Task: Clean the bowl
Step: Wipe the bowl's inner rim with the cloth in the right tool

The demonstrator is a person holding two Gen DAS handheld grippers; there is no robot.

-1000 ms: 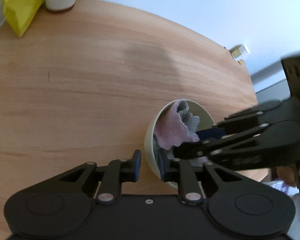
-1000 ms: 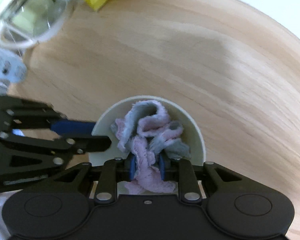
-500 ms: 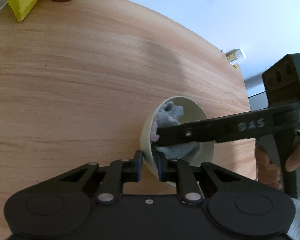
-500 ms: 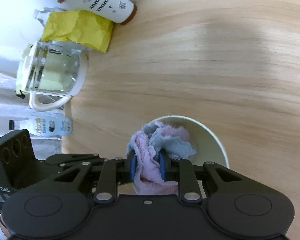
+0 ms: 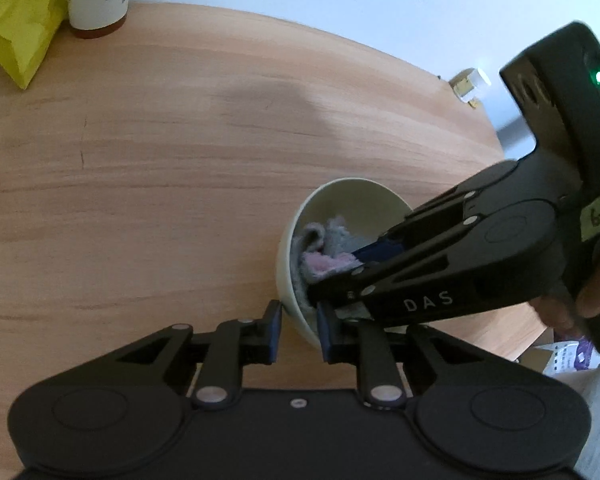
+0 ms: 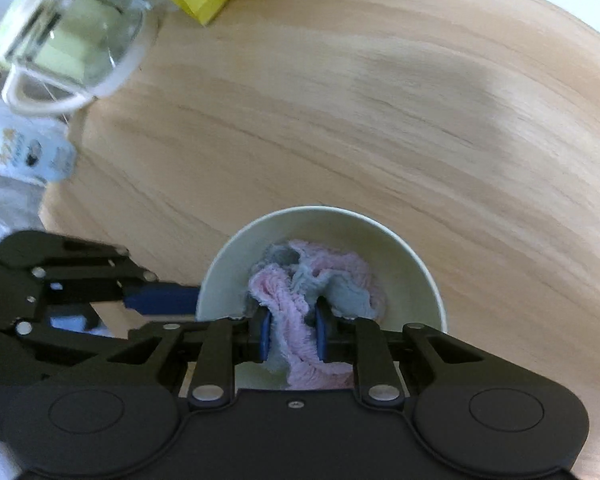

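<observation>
Bowl (image 5: 352, 208) on desk (image 5: 160, 160) near its edge, tilted; left gripper (image 5: 298, 330) jaws clamped on near rim, one inside, one outside; right gripper (image 6: 290, 330) jaws clamped on pink-grey cloth (image 6: 300, 292), cloth bunched against bowl's inner wall; judged step: wiping interior; next move calls for steady rim hold while cloth sweeps round wall.

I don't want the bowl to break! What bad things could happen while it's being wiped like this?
1. The left gripper pinches only the bowl rim, so hard wiping might twist the bowl loose.
2. The bowl sits near the table edge; a slip might send it off.
3. The right gripper grips just one fold of the cloth, which could slip out.
</observation>
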